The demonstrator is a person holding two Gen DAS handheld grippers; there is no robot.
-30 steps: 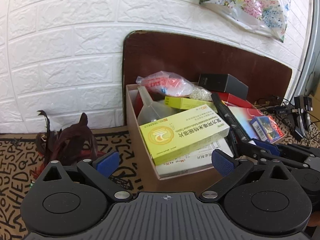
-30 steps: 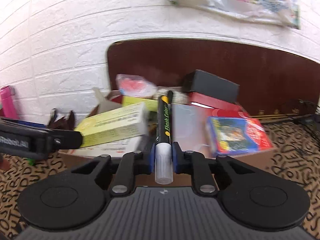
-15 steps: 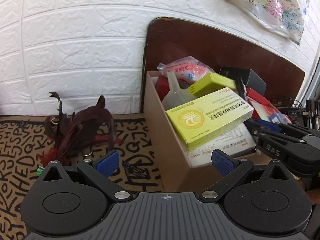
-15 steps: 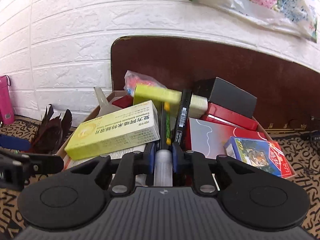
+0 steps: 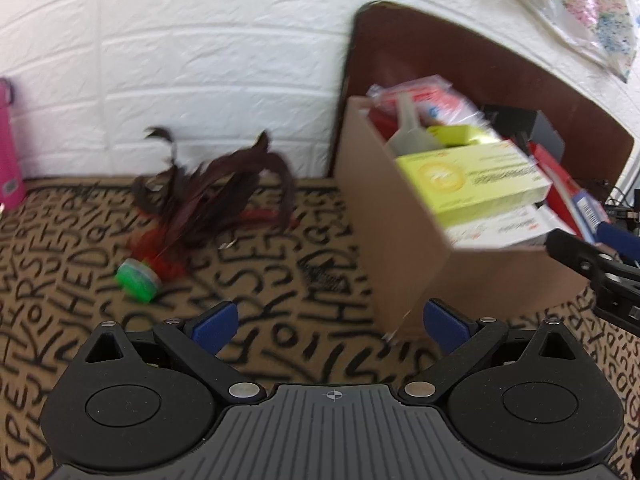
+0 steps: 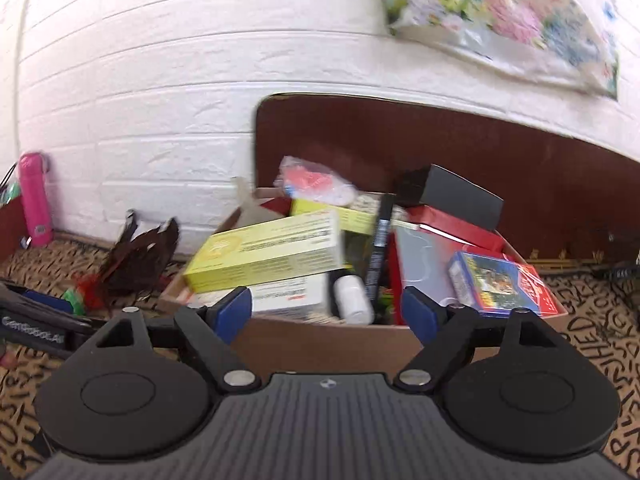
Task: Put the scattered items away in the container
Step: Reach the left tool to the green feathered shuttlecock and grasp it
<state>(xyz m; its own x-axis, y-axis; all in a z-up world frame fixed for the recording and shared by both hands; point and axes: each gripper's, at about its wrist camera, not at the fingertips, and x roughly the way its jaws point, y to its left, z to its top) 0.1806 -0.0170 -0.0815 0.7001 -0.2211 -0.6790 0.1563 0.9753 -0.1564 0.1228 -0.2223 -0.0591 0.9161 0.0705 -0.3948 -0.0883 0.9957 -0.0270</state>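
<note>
The cardboard box (image 6: 320, 344) (image 5: 384, 216) is full of items: yellow medicine boxes (image 6: 264, 256) (image 5: 472, 180), red and black boxes, and a card pack (image 6: 500, 284). A black marker with a white cap (image 6: 374, 264) lies loose inside it, between the yellow box and a red folder. My right gripper (image 6: 326, 312) hangs at the box's near wall, its jaws opening wide, nothing between them. A feather shuttlecock (image 5: 192, 216) (image 6: 128, 264) with a green base lies on the mat left of the box. Above the mat beside the box, my left gripper (image 5: 332, 324) is open and empty.
A letter-patterned mat (image 5: 80, 280) covers the surface. White brick wall and a dark brown board (image 6: 440, 140) stand behind the box. A pink bottle (image 6: 34, 200) stands far left by the wall. Cables (image 6: 612, 268) lie to the right. A floral bag (image 6: 500, 20) hangs above.
My right gripper opened and let the marker go into the box. My left gripper swung left and lower, bringing the shuttlecock toward the middle of its view.
</note>
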